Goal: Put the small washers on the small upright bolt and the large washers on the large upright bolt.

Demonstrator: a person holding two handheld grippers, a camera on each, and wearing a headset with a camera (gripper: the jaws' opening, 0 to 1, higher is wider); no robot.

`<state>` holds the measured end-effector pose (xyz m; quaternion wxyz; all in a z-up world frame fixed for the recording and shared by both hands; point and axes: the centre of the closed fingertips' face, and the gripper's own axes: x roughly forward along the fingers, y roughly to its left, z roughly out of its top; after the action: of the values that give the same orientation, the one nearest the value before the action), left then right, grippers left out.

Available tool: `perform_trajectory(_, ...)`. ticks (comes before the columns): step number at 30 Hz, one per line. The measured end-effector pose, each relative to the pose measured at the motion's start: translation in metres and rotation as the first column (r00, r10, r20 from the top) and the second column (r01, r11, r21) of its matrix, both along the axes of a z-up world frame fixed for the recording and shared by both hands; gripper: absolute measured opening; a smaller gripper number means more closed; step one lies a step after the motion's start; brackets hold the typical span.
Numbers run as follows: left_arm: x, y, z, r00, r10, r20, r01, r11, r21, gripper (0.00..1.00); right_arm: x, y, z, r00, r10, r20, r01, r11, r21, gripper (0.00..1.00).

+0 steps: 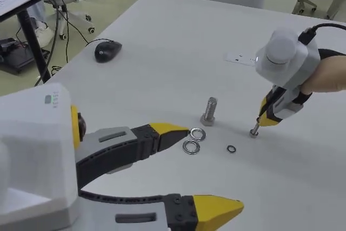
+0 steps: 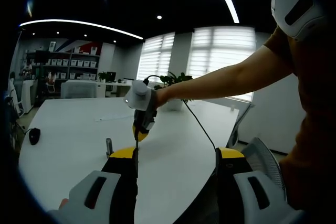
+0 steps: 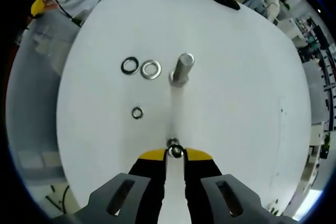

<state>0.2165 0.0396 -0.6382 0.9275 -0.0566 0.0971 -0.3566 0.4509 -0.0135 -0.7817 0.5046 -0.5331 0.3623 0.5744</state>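
1. Table (image 1: 162,36): white, smooth, matt.
2. Large bolt (image 3: 181,69), ahead of the right gripper's (image 3: 175,153) fingers (image 3: 152,156): grey metal, dull sheen, threaded shank.
3. Bright washer (image 3: 143,70), ahead-left of those fingers: polished metal.
4. Dark washer (image 3: 123,66), touching the bright one: duller metal.
5. Loose small washer (image 3: 133,113), nearer the right fingers: dark metal.
6. Small washer (image 3: 176,148), apparently between the right fingertips, at the small bolt (image 1: 254,130): shiny metal.
7. Fingers of the left gripper (image 1: 216,169) and the right: matt yellow-and-black plastic.
8. Mouse (image 1: 107,51), far beyond the left fingers: glossy black plastic.
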Motion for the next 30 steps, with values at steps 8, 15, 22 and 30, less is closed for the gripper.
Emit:
perform_trajectory(8, 0.001, 0.001, -0.001, 1.000, -0.001, -0.004, 0.001, 1.000, 0.002, 0.59, 0.001, -0.001, -0.014, 1.000, 0.000, -0.013, 0.000, 1.000, -0.009, 0.13)
perform_trajectory(15, 0.001, 0.001, -0.002, 1.000, -0.004, -0.009, 0.004, 1.000, 0.002, 0.59, 0.001, 0.001, -0.029, 1.000, 0.007, -0.022, -0.007, 1.000, -0.014, 0.13)
perform_trajectory(22, 0.001, 0.001, -0.005, 1.000, -0.005, -0.020, 0.005, 1.000, 0.001, 0.59, 0.000, 0.000, -0.034, 0.999, 0.004, -0.033, -0.004, 1.000, -0.011, 0.14)
perform_trajectory(30, 0.002, 0.001, -0.003, 1.000, -0.006, -0.015, 0.006, 1.000, 0.006, 0.59, -0.004, -0.001, -0.021, 1.000, -0.004, -0.028, 0.004, 1.000, 0.020, 0.18)
